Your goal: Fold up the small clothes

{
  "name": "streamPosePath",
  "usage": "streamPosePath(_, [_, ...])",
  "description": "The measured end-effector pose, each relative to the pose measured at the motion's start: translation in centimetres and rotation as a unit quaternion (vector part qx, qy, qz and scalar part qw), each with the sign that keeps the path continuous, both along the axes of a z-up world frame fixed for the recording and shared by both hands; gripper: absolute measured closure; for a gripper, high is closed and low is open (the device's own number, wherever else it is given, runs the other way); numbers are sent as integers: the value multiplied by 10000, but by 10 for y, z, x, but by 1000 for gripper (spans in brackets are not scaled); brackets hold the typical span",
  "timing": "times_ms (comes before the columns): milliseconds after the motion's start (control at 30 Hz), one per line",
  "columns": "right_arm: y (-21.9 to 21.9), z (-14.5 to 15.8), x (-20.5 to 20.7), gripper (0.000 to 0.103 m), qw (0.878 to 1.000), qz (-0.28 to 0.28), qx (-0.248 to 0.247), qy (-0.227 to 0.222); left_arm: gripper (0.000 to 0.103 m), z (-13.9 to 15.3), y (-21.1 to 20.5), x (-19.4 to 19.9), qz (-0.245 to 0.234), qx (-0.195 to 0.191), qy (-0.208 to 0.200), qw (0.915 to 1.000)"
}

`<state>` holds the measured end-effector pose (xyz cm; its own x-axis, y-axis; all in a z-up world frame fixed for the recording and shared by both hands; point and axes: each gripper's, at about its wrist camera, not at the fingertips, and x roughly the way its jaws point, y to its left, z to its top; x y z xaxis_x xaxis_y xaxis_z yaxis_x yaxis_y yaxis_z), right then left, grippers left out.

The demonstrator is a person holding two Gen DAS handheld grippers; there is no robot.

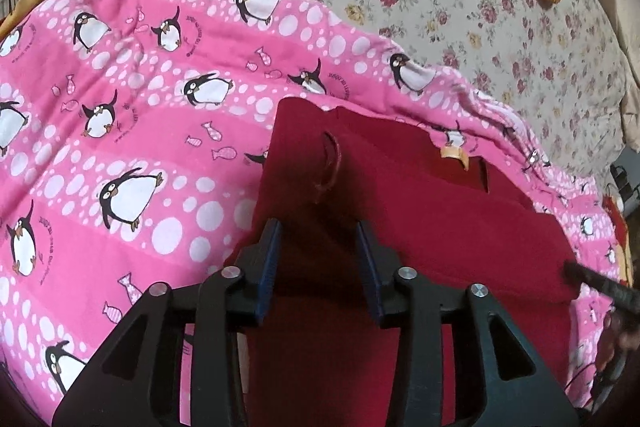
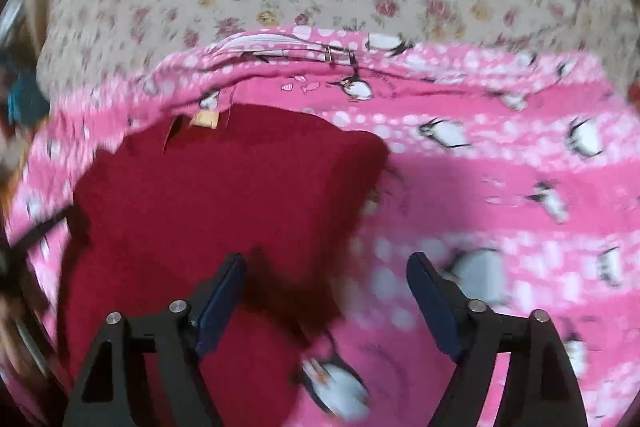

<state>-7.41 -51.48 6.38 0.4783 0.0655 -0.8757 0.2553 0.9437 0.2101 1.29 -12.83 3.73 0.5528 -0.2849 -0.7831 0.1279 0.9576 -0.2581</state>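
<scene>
The red garment (image 1: 420,203) lay partly folded on the pink penguin blanket (image 1: 120,147), label (image 1: 454,153) at the far edge. My left claw (image 1: 318,251) hung half-open over its near fold, gripping nothing; my right claw (image 2: 326,291) gaped wide at the garment's edge, ready to pinch.

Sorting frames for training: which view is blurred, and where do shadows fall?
Left wrist view is sharp, edges fisheye-bent; the left tongs shade the red garment. Right wrist view is motion-smeared, penguin blanket streaked; dark shadow lies between the right tongs.
</scene>
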Motion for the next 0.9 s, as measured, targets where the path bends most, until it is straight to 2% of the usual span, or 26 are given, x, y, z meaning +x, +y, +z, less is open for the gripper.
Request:
streamPosePath(33, [0,-4,5,51,9999,-33,111,17,66,-2,0,1,-16,21,18,10000])
streamPosePath(100, [2,-16,17,77,9997,53,98,227,66,-3,0,1,-61,62,16,10000])
streamPosePath(167, [10,-12,14,81,9988,198,-412,157,62,-5,-4,0,-131,166,-17,9998])
streamPosePath(267, [15,-16,12,81,9908,239,-1298,295,61,-9,-11,0,-168,369,-47,9992])
streamPosePath(367, [9,-13,10,81,9925,109,-1181,282,61,-6,-12,-4,-172,460,-128,9987])
streamPosePath(467, [12,7,-4,68,9947,-3,-1023,44,61,-3,-11,-6,-128,474,-170,9986])
streamPosePath(533, [23,10,-10,56,9937,233,-1094,-25,61,-2,-13,-9,-85,537,-180,9984])
streamPosePath(667, [33,-17,-7,56,9900,480,-1105,738,61,5,-19,-23,-208,735,-234,9968])
streamPosePath(767, [29,2,-20,56,9933,332,-926,611,61,14,-23,-35,-330,918,-325,9947])
streamPosePath(900, [40,30,-46,56,9926,555,-929,553,61,29,-19,-55,-372,974,-419,9937])
